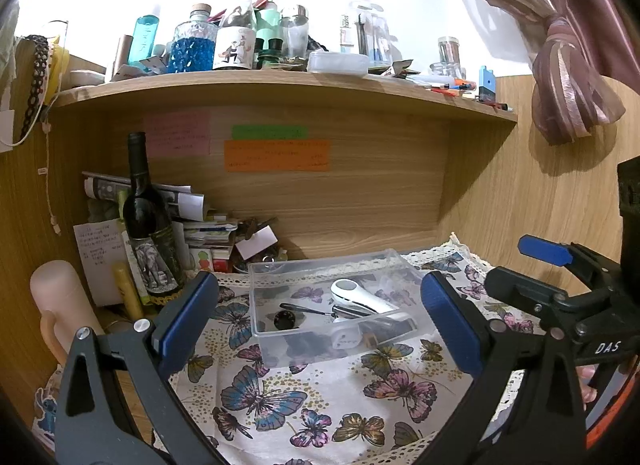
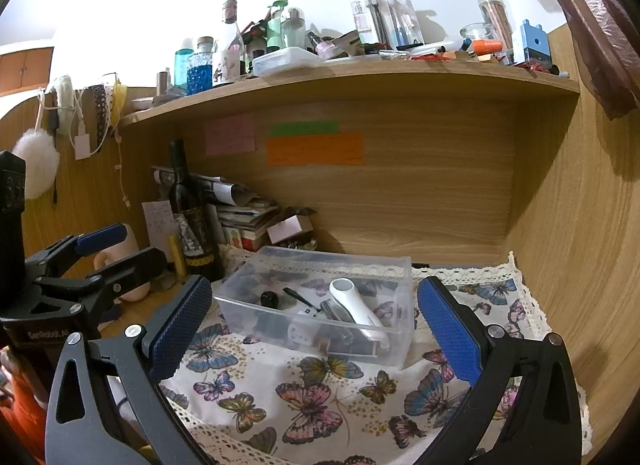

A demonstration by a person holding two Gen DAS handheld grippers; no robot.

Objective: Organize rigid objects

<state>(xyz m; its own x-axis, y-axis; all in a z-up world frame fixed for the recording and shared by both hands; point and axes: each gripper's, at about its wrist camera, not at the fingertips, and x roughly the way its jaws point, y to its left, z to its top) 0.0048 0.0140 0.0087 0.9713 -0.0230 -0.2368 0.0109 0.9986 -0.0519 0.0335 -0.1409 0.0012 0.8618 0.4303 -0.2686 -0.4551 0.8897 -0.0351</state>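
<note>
A clear plastic box [image 1: 280, 271] [image 2: 394, 265] stands on the butterfly cloth [image 1: 304, 397] [image 2: 304, 397]. Inside lie a white handled tool [image 1: 362, 297] [image 2: 356, 303], a black round knob [image 1: 286, 319] [image 2: 269, 299], a thin black tool [image 1: 306, 309] [image 2: 298, 298] and several small dark items. My left gripper [image 1: 320, 325] is open and empty, its fingers either side of the box, nearer the camera. My right gripper [image 2: 316, 329] is open and empty, framing the box likewise. Each gripper shows at the other view's edge, the right one [image 1: 532, 269] and the left one [image 2: 116, 249].
A dark wine bottle [image 1: 150, 221] [image 2: 192, 217] stands at the left by stacked papers [image 1: 200, 221] [image 2: 240, 205]. A pink mug [image 1: 60, 305] is at far left. A cluttered shelf [image 1: 280, 85] [image 2: 360, 69] hangs above. Wood panels close the back and right.
</note>
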